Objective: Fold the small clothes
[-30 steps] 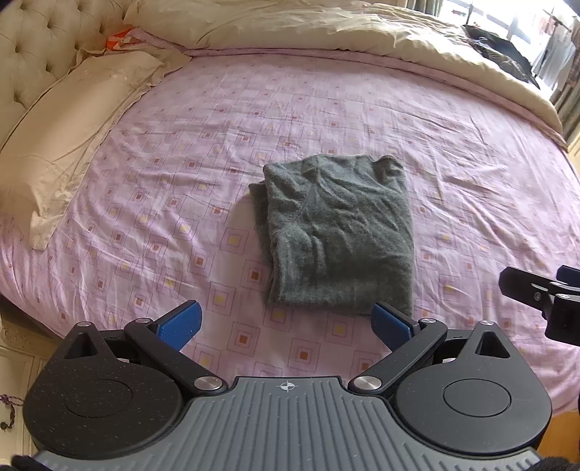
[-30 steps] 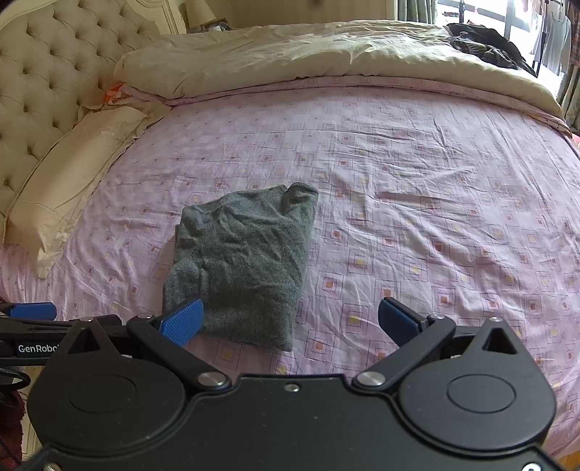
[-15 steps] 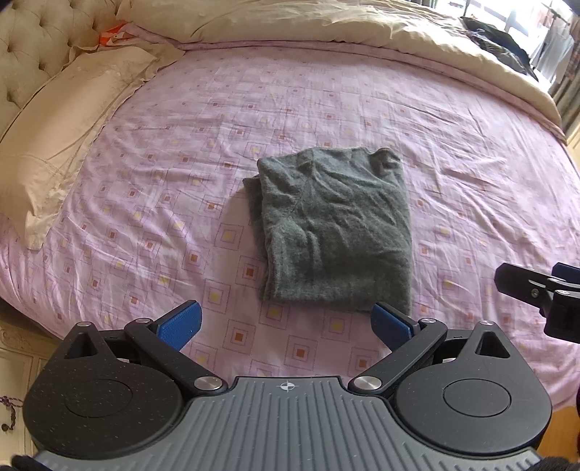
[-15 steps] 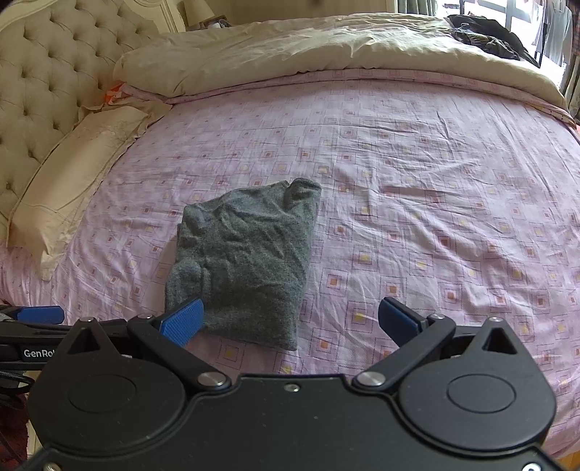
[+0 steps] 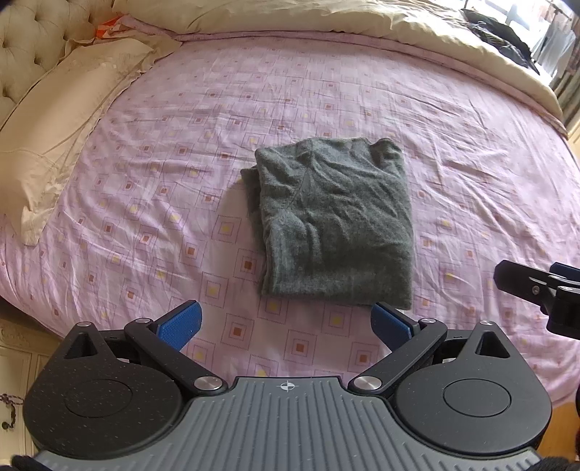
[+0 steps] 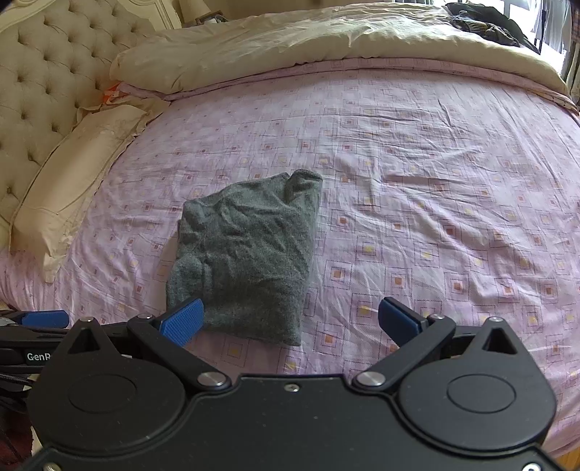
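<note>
A grey knit garment [image 5: 337, 221] lies folded into a rough rectangle on the pink patterned bedsheet [image 5: 181, 181]; it also shows in the right wrist view [image 6: 246, 253]. My left gripper [image 5: 286, 322] is open and empty, held just short of the garment's near edge. My right gripper [image 6: 290, 320] is open and empty, near the garment's near right corner. The right gripper's tip shows at the right edge of the left wrist view [image 5: 536, 290]. The left gripper's blue tip shows at the left edge of the right wrist view [image 6: 43, 319].
A cream pillow [image 5: 54, 123] lies at the left by a tufted headboard [image 6: 40, 83]. A beige duvet [image 6: 308, 40] is bunched along the far side, with dark clothes [image 6: 485, 25] on it. The bed's near edge runs just below the grippers.
Both grippers have drawn back slightly from the garment and stayed open. The garment has not moved.
</note>
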`<state>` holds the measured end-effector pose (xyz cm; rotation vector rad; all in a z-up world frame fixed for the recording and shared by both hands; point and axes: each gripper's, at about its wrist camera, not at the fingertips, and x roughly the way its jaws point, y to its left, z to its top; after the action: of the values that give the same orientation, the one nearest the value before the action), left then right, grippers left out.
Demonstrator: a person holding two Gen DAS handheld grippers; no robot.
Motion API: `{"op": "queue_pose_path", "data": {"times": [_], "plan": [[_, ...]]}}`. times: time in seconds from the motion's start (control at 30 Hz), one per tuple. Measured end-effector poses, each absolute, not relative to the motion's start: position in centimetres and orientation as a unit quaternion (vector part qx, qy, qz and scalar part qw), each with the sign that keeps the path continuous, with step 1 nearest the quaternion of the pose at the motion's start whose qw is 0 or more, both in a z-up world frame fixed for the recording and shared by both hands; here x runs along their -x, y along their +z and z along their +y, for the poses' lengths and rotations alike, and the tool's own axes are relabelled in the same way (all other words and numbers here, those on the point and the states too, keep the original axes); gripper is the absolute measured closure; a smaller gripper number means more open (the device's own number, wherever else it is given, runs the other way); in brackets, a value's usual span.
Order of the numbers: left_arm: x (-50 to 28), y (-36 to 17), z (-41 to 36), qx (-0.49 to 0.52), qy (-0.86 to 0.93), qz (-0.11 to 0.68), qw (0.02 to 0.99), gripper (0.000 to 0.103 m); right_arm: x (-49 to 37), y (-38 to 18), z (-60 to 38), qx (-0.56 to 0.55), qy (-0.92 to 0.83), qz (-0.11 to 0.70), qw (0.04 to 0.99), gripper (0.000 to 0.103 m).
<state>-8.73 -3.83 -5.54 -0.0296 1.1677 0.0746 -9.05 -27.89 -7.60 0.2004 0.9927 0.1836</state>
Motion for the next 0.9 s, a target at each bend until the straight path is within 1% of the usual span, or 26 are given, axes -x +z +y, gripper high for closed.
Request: {"op": "queue_pose_path", "data": {"times": [0.9], "plan": [[7.8,-6.0,-3.7,0.01,0.029,0.558,0.829,0.002,8.0,-8.5,-27.0,-0.116,0.1,0.494,0.856,0.001]]}}
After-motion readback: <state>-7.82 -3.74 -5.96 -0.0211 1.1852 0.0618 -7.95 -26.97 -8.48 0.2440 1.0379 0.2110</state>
